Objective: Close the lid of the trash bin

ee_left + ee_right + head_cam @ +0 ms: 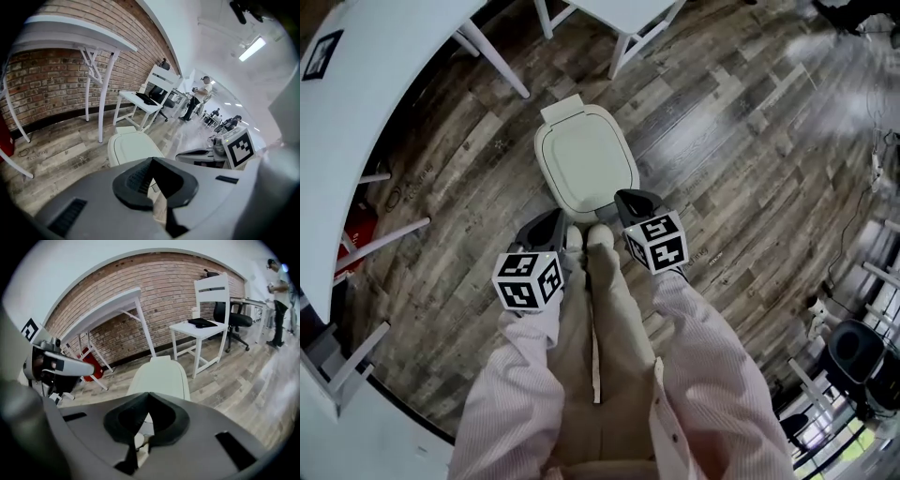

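Note:
The white trash bin (pixel 586 159) stands on the wood floor with its lid lying flat and closed. It also shows ahead of the jaws as the bin (pixel 133 145) and the bin (pixel 161 376) in the two gripper views. My left gripper (pixel 555 217) hangs near the bin's front left corner, above it and apart from it. My right gripper (pixel 625 197) hangs near the front right corner, likewise apart. Both point down towards the bin. The left gripper (pixel 152 159) and the right gripper (pixel 148 393) each have their jaw tips together with nothing between them.
My shoes (pixel 586 236) stand right at the bin's front. A curved white table (pixel 356 94) runs along the left, with a red object (pixel 356 234) under it. A white chair (pixel 206 324) stands behind the bin by the brick wall. People (pixel 199 96) stand far off.

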A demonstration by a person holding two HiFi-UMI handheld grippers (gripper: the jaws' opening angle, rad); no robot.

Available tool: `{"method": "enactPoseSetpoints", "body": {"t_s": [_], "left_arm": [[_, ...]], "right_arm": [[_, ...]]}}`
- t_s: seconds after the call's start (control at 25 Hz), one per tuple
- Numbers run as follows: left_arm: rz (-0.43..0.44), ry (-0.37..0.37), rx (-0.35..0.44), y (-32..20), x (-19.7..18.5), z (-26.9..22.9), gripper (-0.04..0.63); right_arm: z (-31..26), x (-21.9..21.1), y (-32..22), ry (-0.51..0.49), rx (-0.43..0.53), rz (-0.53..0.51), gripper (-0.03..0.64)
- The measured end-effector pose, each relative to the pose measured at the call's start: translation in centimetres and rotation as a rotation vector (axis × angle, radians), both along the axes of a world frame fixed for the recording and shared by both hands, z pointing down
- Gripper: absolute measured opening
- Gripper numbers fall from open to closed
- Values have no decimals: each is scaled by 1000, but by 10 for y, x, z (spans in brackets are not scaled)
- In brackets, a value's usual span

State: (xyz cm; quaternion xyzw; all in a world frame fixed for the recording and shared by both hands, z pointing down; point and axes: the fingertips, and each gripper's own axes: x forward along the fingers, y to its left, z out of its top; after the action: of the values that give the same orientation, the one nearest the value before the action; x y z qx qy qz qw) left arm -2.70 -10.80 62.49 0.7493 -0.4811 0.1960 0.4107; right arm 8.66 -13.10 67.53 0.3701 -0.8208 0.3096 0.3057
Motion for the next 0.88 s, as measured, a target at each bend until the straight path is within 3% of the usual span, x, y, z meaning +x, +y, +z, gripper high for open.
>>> {"method": "enactPoseSetpoints", "body": {"t_s": [0.28,0.88], "left_arm": [[21,-6,68,2,-4,-57,-8],[64,-2,286,-23,-21,-189,-8]], "right_arm": [[-71,0,-8,-97,62,82,4],[-208,-1,-21,-186,241,151,3]]}}
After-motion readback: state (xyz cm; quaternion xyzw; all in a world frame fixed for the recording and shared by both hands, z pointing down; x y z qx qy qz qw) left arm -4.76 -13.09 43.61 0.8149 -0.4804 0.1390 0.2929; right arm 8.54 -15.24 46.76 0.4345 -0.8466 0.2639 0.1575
